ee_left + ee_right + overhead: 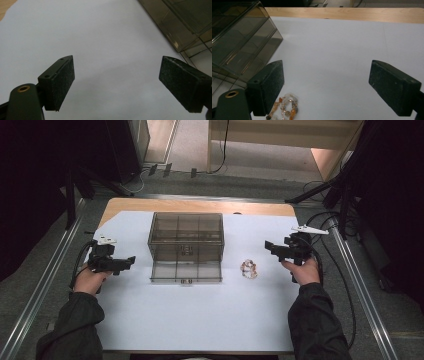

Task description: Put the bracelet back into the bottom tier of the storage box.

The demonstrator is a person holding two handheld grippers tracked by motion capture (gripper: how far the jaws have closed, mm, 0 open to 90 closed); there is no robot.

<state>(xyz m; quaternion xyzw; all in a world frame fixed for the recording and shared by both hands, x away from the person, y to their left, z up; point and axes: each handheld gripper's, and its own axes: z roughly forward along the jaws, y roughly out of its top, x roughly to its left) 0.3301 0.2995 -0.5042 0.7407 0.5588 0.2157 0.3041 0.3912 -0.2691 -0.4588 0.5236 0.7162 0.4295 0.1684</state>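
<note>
White sheet (200,315) covers wooden table (200,206); cables (145,175) on floor beyond.

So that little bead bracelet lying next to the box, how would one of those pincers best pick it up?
Probably from straight above with the right gripper, which is open and nearest. The bracelet lies flat and bunched on the white sheet, so there is no edge to slide under. Pinching across the thickest clump of beads, rather than a single strand, should keep it from slipping out. The box sits clear of it.

Box (185,240) centre table (200,320), bracelet (249,269) right
</note>
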